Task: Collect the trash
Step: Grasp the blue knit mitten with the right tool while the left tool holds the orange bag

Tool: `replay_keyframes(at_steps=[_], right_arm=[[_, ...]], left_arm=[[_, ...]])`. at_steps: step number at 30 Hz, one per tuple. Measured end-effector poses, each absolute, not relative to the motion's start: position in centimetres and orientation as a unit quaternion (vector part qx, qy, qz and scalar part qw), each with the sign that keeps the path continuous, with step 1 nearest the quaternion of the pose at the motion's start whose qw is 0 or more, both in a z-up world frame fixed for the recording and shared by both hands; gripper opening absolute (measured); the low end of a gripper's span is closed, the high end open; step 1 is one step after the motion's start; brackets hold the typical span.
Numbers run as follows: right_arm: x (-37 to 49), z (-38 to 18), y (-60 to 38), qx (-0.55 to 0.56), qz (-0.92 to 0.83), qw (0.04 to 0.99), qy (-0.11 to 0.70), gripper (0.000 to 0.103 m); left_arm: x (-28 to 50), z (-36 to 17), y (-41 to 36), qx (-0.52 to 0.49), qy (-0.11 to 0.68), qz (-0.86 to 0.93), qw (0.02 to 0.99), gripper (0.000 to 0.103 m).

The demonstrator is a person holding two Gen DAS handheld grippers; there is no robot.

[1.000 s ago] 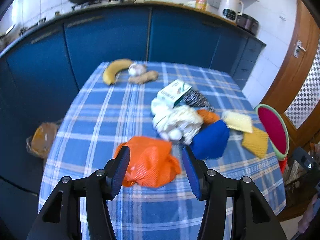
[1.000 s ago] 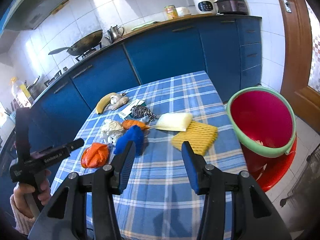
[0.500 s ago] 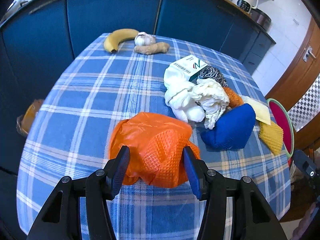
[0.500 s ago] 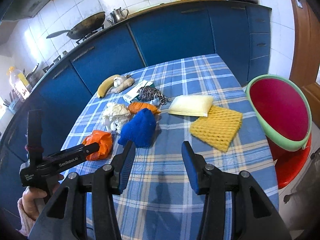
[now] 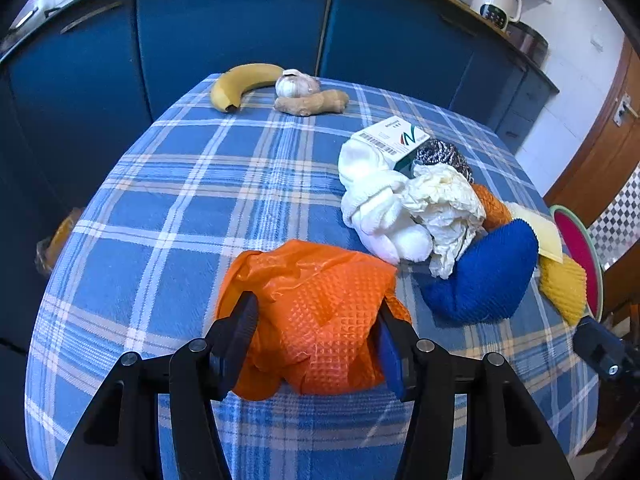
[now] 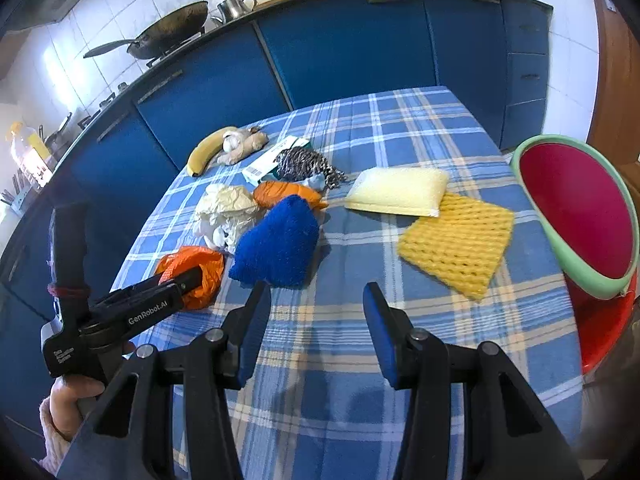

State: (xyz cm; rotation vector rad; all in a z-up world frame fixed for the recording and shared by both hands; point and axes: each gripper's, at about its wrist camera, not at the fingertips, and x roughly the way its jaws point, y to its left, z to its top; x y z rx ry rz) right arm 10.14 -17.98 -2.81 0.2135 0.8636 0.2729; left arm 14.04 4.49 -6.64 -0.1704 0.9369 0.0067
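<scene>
The left gripper [image 5: 316, 340] is seen with its fingers [image 5: 236, 332] parted around the crumpled orange bag [image 5: 316, 304], which lies at the near left of the checked bench [image 5: 168, 184]; whether the pads already press on it cannot be told. Further right, the right gripper [image 6: 316, 320] is held open and empty over bare cloth, the blue pouch [image 6: 280, 240] just ahead-left of it. At far right the red bin [image 6: 576, 208] is cut off by the frame edge.

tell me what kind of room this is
Most likely a home kitchen: blue cabinets under a counter, a wok and small kettle on the stove, tiled walls, and a table with a checked cloth.
</scene>
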Motion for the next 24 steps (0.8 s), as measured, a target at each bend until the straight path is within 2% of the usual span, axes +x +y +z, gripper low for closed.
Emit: replay_keyframes(at_steps=[5,15,20,24], right_arm=[[10.9,-3.7,-16.9,0.099,0.140,0.888,0.427,0.050],[12.9,-4.8,-14.5,0.085,0.151,0.883,0.436,0.050],[13.8,-5.7,-13.3,0.083,0.154,0.878,0.445,0.050],[14.4,-6.2,-12.7,0.081,0.152,0.879,0.445,0.050]], left_arm=[[14.2,-6.7,5.0,-0.083,0.444,0.001,0.892,0.051],[14.2,-6.6,6.0,-0.108,0.447,-0.014,0.888,0.049],[14.0,-6.7,6.9,-0.124,0.443,-0.011,0.888,0.031],[14.1,-6.8,7.5,-0.140,0.443,-0.014,0.885,0.022]])
